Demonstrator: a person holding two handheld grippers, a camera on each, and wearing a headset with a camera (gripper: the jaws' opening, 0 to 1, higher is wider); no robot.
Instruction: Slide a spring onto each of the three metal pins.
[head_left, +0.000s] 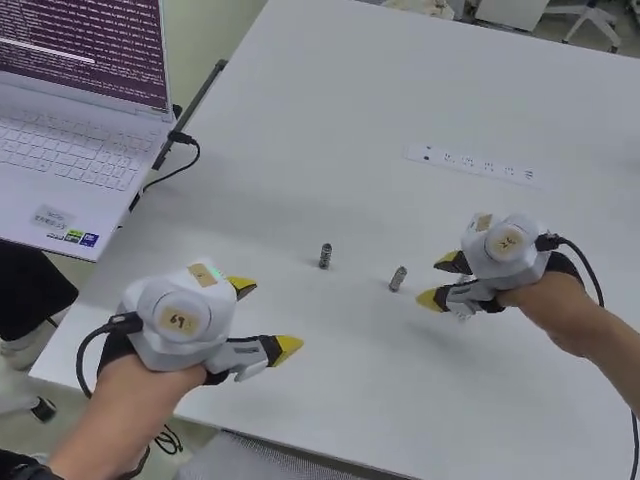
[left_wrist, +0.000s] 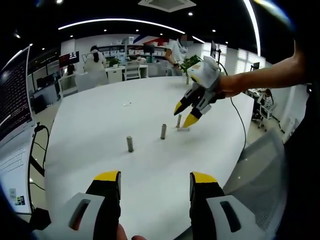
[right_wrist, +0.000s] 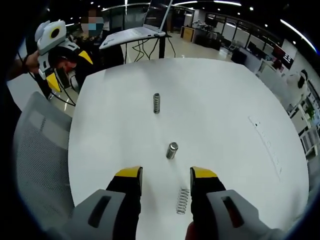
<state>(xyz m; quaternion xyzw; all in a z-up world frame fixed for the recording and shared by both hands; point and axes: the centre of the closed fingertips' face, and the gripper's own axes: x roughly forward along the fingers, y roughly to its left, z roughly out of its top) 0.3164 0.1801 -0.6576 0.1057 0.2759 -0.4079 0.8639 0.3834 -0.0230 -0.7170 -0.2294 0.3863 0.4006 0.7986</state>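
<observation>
Springs and a pin are sitting mid-table as a person is working a two-jaw gripper in each hand over a white table (head_left: 330, 120).

The left gripper (head_left: 263, 318) is hovering near the table's front edge. Its yellow-tipped jaws are standing wide apart and gripping nothing, with bare tabletop between them in the left gripper view.

The right gripper (head_left: 438, 281) is hanging low over the table on the opposite side, its tips pointing toward the middle. Its jaws are also gaping wide and clamping nothing. In the right gripper view a loose spring (right_wrist: 183, 200) is showing in the gap between them, just beside the right-hand finger (whether it is lying flat or standing cannot be told).

Just ahead of those tips a short metal pin (head_left: 398, 279) is standing slightly tilted. Whether a coil is already sitting around it cannot be told.

Farther toward the left gripper, and apart from the pin, an upright spring (head_left: 325, 256) is standing on the tabletop. The three pieces are forming a loose line between the two grippers, with the loose spring nearest the right gripper and the upright spring nearest the left.

An open laptop (head_left: 70, 120) is resting at the table's left edge with a dark cable (head_left: 185, 150) plugged into its side. A white power strip (head_left: 475, 163) is lying well beyond the right gripper.
</observation>
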